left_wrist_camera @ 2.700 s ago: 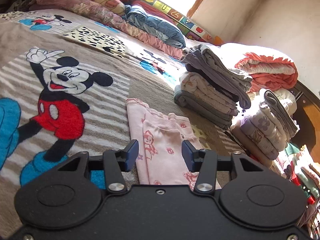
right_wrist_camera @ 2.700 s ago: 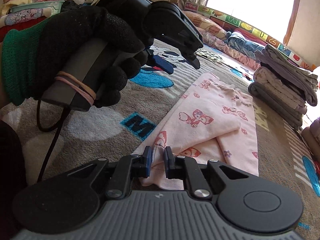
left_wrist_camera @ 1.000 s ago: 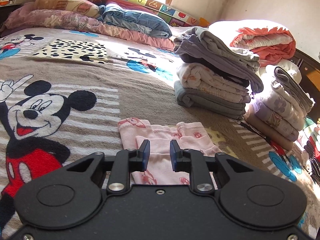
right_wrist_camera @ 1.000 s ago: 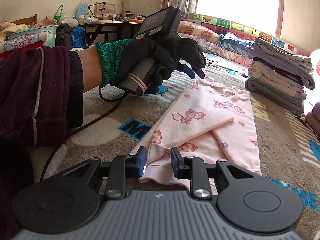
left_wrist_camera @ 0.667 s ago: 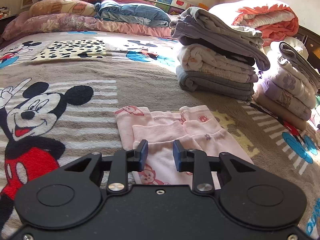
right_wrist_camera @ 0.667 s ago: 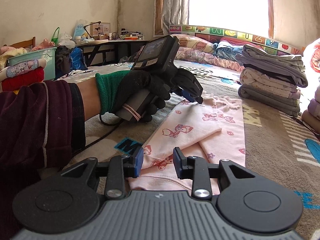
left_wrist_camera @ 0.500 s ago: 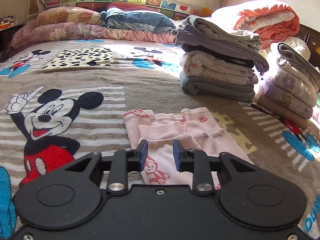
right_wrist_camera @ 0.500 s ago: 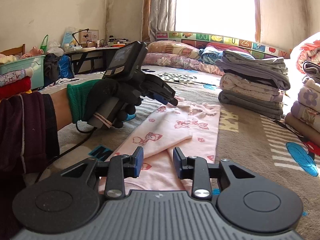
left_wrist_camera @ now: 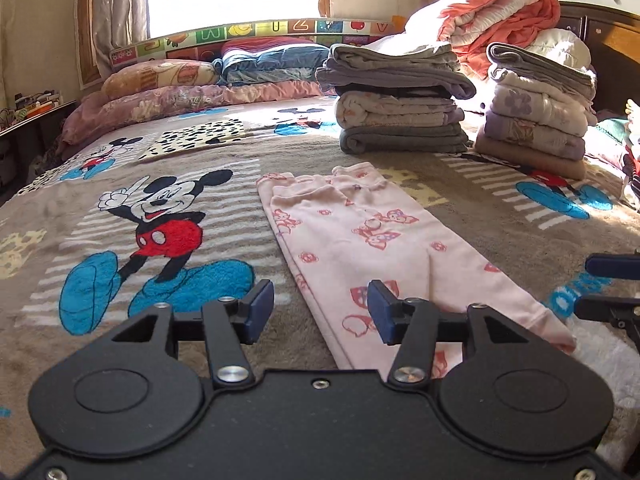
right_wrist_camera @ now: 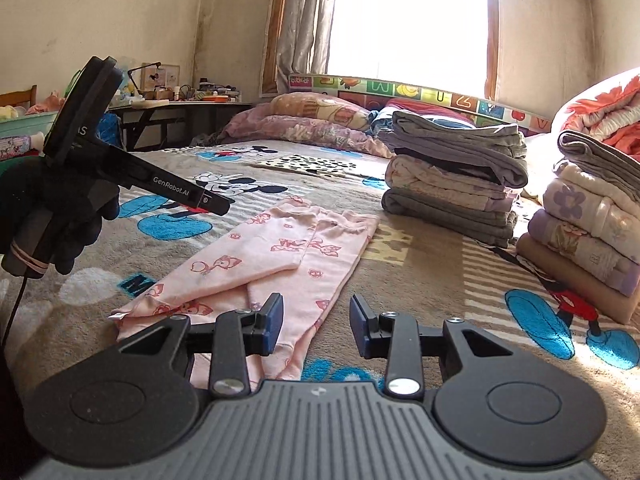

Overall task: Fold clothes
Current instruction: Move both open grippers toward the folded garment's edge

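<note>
A pink printed garment (left_wrist_camera: 360,248) lies folded into a long strip on the Mickey Mouse blanket (left_wrist_camera: 160,220). My left gripper (left_wrist_camera: 320,306) hovers over the strip's near end, its jaws opening, pads clear of the cloth. In the right wrist view the same garment (right_wrist_camera: 288,264) runs away from my right gripper (right_wrist_camera: 317,324), whose jaws are opening too, with no cloth pinched between them. A gloved hand (right_wrist_camera: 48,216) holds the left gripper (right_wrist_camera: 208,204) above the strip's left side. The right gripper's fingers (left_wrist_camera: 612,266) show at the right edge of the left wrist view.
Two stacks of folded clothes (left_wrist_camera: 400,120) (left_wrist_camera: 536,120) stand on the bed beyond the garment. An orange and white comforter (left_wrist_camera: 500,12) is rolled behind them. Pillows (left_wrist_camera: 180,92) line the window side. A desk (right_wrist_camera: 180,108) stands off the bed's left.
Both grippers have drawn back from the pink garment and widened their jaws, the left one most. The garment lies flat on the blanket, released.
</note>
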`<control>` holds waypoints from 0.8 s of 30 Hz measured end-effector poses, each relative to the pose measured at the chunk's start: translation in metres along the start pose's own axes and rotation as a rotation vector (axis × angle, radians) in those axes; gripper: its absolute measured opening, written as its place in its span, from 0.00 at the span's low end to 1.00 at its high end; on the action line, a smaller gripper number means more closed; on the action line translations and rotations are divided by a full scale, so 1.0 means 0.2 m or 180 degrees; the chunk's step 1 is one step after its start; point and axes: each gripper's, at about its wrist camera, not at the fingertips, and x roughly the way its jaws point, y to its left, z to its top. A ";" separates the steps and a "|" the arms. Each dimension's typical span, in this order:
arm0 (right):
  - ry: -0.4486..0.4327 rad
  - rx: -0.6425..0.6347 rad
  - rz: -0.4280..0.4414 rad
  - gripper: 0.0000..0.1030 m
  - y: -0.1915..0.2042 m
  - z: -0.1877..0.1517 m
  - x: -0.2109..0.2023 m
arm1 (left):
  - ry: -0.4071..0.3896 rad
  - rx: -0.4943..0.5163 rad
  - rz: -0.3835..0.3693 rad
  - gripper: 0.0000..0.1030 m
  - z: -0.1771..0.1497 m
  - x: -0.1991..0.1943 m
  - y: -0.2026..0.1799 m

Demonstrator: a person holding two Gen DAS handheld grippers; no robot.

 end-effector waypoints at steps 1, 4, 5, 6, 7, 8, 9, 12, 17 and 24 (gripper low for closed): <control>0.0028 -0.0065 0.0010 0.38 0.01 -0.01 0.00 | -0.0007 0.0026 -0.0023 0.55 -0.04 -0.04 -0.01; 0.0120 -0.0323 0.0020 0.38 0.07 -0.06 -0.03 | -0.0034 0.0164 -0.0098 0.61 -0.15 -0.16 -0.06; 0.0152 -0.0415 0.0022 0.38 0.09 -0.08 -0.03 | -0.0058 0.0271 -0.0078 0.62 -0.17 -0.19 -0.08; 0.0183 -0.0507 0.0023 0.38 0.12 -0.10 -0.04 | -0.0082 0.0381 -0.0053 0.62 -0.19 -0.21 -0.10; 0.0206 -0.0594 0.0024 0.38 0.13 -0.12 -0.05 | -0.0105 0.0514 -0.0020 0.62 -0.21 -0.24 -0.13; 0.0214 -0.0671 0.0023 0.39 0.15 -0.13 -0.07 | -0.0121 0.0669 0.0004 0.62 -0.23 -0.27 -0.15; 0.0234 -0.0764 0.0017 0.42 0.17 -0.15 -0.08 | -0.0123 0.0802 0.0030 0.62 -0.26 -0.28 -0.17; 0.0432 -0.1059 -0.0083 0.47 0.21 -0.22 -0.09 | -0.0092 0.1327 0.0202 0.62 -0.35 -0.31 -0.24; 0.0475 -0.1269 -0.0255 0.47 0.27 -0.28 -0.10 | -0.0104 0.2625 0.0543 0.62 -0.52 -0.26 -0.39; 0.0403 -0.1552 -0.0413 0.47 0.31 -0.28 0.00 | -0.0322 0.3000 0.0725 0.61 -0.53 -0.18 -0.42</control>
